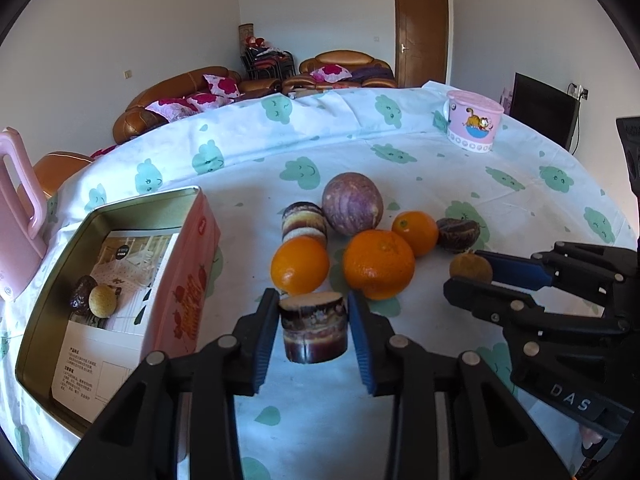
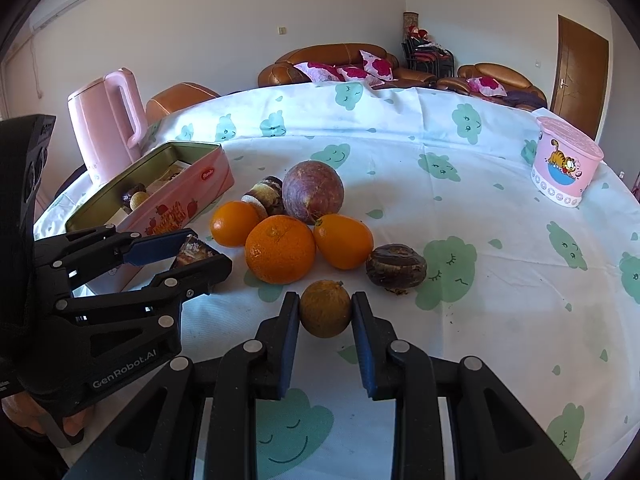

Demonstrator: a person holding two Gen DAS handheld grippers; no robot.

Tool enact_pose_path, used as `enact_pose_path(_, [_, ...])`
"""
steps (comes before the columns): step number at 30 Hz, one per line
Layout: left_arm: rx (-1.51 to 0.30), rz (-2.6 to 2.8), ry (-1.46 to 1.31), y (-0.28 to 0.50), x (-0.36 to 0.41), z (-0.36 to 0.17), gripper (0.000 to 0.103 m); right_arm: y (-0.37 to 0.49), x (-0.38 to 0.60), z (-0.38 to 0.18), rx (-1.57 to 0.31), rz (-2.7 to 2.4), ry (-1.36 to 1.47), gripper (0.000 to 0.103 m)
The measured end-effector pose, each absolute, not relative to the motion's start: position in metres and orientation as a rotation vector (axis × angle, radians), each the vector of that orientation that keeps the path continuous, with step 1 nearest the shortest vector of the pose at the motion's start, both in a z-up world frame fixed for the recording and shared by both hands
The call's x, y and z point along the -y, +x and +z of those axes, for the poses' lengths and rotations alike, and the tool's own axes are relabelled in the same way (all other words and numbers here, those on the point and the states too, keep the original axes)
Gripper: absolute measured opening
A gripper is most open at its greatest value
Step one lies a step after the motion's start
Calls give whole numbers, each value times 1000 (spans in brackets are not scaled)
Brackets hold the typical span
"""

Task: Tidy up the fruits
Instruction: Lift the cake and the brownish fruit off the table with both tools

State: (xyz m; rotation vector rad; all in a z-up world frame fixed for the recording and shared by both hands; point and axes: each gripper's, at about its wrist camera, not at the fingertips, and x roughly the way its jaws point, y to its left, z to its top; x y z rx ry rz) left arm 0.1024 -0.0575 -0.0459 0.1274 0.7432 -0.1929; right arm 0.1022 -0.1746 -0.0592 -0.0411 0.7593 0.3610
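Sugarcane chunk (image 1: 313, 327), stubby purple cylinder, pinched in left tool (image 1: 314, 322) beside open tin (image 1: 120, 280); round, dull yellow-brown fruit (image 2: 325, 308) clamped by right tool (image 2: 326, 312) above worktop (image 2: 500, 320).

**Living room, white walls, brown leather seating**

Plain white walls (image 1: 120, 20) and ceiling, bright daylight. Brown leather sofa (image 1: 168, 96) along the left wall with pink floral cushions (image 1: 216, 86); second brown sofa (image 1: 344, 66) at the back, same cushions. Stacked dark chairs (image 1: 268, 62) in the corner between them. Brown wooden door (image 1: 420, 36) with handle, back right. Dark screen (image 1: 544, 110) at right. Wall air conditioner (image 2: 68, 4) upper left in the right wrist view.
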Motion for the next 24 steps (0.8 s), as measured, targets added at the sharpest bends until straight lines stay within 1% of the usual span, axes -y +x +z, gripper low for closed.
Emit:
enact_pose_path(6, [-683,-174,135,94,56,-39,37,95,174,-53,-713,372,-46,28])
enact_pose_path(24, [-577,-124,118,80,50,-27,37,80,175,-42,-606,396,-55,28])
